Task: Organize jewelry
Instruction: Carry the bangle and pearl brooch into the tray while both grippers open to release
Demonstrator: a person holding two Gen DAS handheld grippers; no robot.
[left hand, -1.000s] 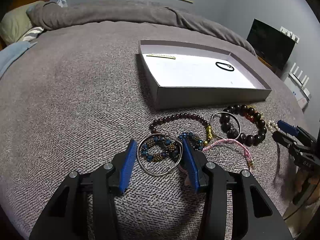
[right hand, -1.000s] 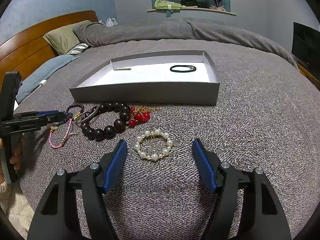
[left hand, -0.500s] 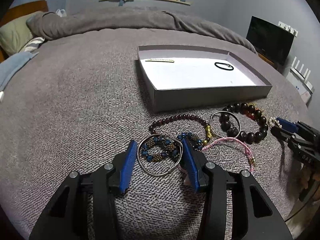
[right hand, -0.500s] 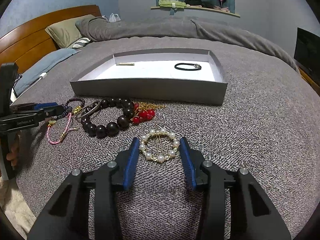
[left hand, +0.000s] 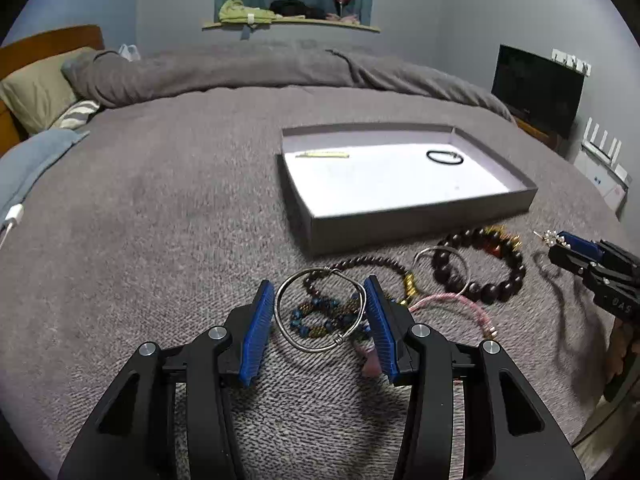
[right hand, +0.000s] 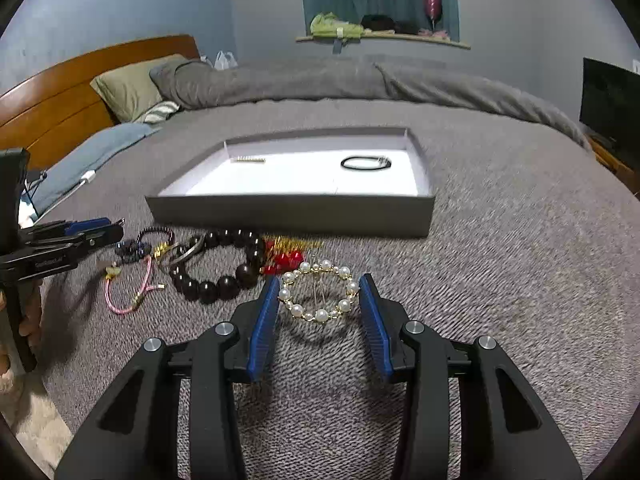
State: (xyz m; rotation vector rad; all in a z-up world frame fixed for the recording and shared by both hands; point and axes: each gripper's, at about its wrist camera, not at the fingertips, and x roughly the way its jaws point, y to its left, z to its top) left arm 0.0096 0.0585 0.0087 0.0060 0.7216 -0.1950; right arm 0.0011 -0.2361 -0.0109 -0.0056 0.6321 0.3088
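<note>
Grey shallow box (left hand: 420,224) on bed: black hair tie (left hand: 445,157), gold clip (left hand: 322,155).
Left gripper (left hand: 319,312) clasps silver bangle (left hand: 320,309); right gripper (right hand: 319,300) clasps pearl ring (right hand: 319,295); bangle partly hides blue beads (left hand: 320,320).

Box (right hand: 288,214) sits on bed (right hand: 520,260), w/ hair tie (right hand: 366,163) inside at right & clip (right hand: 248,159) at back left. Bracelets lie in a row just in front of box: pearl ring (right hand: 318,296) rightmost, big-bead bracelet (right hand: 218,264) left of it, cord bracelet (right hand: 128,288) further left. Pillows (right hand: 128,88) behind at left.
</note>
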